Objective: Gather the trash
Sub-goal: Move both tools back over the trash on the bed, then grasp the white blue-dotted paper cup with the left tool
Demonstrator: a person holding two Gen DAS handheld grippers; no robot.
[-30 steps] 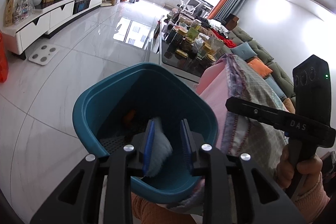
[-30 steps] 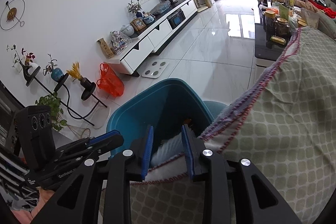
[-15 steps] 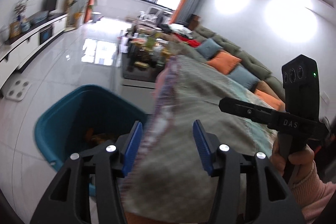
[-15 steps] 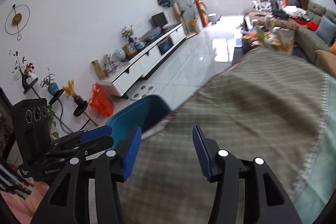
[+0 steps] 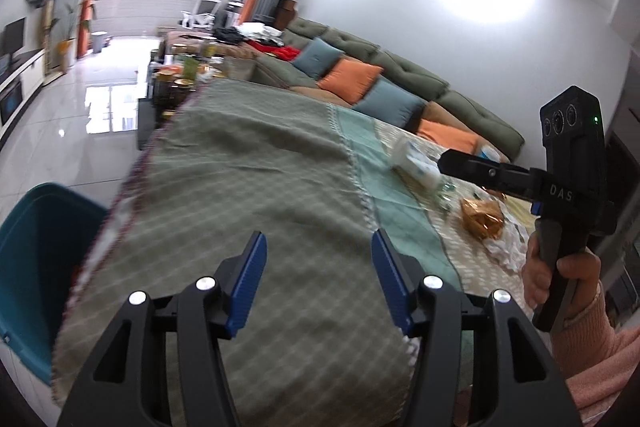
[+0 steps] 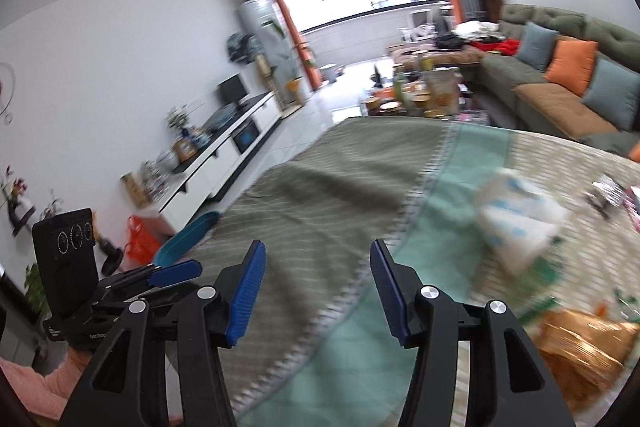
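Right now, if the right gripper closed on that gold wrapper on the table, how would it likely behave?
The gold wrapper looks like thin, crinkled, shiny foil, so it would probably crush rather than hold its shape. It is likely very light and may slide on the tablecloth if pushed. The right gripper is open, so nothing yet shows its stiffness.

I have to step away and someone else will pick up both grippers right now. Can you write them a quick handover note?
Left gripper: open, empty, over the tablecloth.
Right gripper: open, empty, over the same cloth.
Teal bin: on the floor off the table's left edge; its contents barely show.
Left on the table, to the right: a white and blue packet, a shiny gold wrapper, crumpled white paper and small scraps.
To do: carry these to the bin, one at a time.
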